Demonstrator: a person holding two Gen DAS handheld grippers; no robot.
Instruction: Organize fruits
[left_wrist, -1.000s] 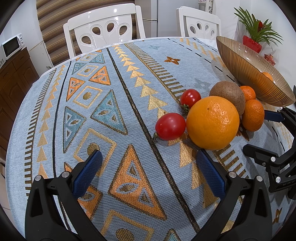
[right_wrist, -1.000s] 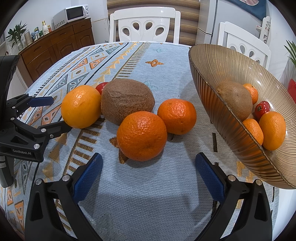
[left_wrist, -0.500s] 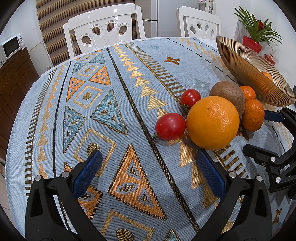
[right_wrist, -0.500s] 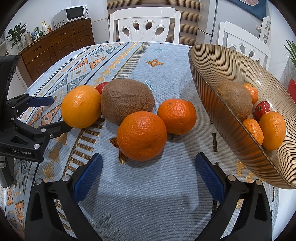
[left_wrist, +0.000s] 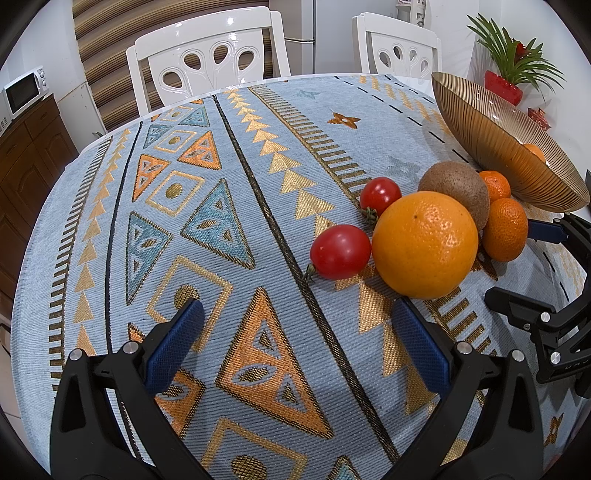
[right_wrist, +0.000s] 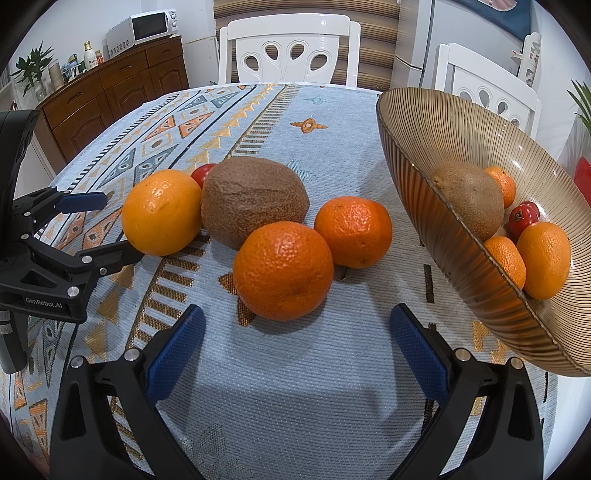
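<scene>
So both claws are spread wide and holding nothing, hovering low over the patterned tablecloth (left_wrist: 229, 122). Left gripper (left_wrist: 295, 341) has bare cloth between its blue pads, with the big orange (left_wrist: 424, 244) just beyond its right pad and 2 tomatoes, the near tomato (left_wrist: 340, 251) touching that orange and the far tomato (left_wrist: 380, 193) behind it. Right gripper (right_wrist: 297, 347) faces the near mandarin (right_wrist: 283, 271), with another mandarin (right_wrist: 353, 231) and the kiwi (right_wrist: 255, 201) bunched right behind. Ribbed amber bowl (right_wrist: 424, 147) sits off to the right and already has a kiwi, some mandarins, an orange and a tomato in it.
</scene>
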